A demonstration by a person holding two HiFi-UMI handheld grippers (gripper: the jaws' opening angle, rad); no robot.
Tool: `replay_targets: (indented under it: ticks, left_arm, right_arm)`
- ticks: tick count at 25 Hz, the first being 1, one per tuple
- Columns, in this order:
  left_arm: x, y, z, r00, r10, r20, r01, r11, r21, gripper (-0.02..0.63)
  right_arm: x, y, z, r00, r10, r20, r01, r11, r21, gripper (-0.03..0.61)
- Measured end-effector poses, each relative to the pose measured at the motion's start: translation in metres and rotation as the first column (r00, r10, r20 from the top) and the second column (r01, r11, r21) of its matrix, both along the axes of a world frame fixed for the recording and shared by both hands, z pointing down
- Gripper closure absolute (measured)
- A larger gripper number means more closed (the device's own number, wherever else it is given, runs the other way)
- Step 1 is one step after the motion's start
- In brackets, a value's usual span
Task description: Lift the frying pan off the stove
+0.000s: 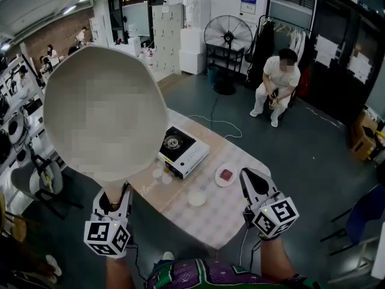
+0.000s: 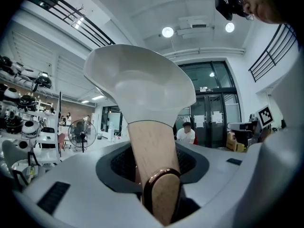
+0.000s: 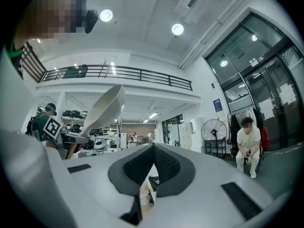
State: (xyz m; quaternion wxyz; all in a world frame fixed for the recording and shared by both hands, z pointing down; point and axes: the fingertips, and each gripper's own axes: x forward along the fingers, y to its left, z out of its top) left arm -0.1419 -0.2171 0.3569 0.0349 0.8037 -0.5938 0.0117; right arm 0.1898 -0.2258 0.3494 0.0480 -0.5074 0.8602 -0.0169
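The white frying pan [image 1: 105,113] is up in the air, well above the table, with its bowl tilted toward my head. My left gripper [image 1: 114,198] is shut on its wooden handle [image 2: 152,151], and the bowl [image 2: 142,84] rises straight ahead of the jaws. The portable gas stove [image 1: 182,150] stands bare on the table with its burner showing. My right gripper [image 1: 254,184] hovers near the table's right front; its tips meet with nothing between them [image 3: 153,151]. From there the pan [image 3: 102,109] shows up to the left.
The table [image 1: 228,218] has a checked cloth. It carries a small plate with something red [image 1: 226,175], a white bowl [image 1: 197,198] and two small cups [image 1: 161,174]. A seated person [image 1: 275,86] and a standing fan [image 1: 227,38] are across the floor. A cable [image 1: 216,123] runs off the table.
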Motion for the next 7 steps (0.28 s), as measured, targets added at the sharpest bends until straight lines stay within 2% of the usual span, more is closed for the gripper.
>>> replay_targets:
  ticks: [7]
  left_arm:
    - [-0.0027, 0.0005, 0.0025, 1.0, 0.003, 0.001, -0.003, 1.0, -0.011, 0.407]
  right_arm:
    - [-0.0032, 0.0013, -0.0007, 1.0, 0.008, -0.005, -0.008, 1.0, -0.009, 0.574]
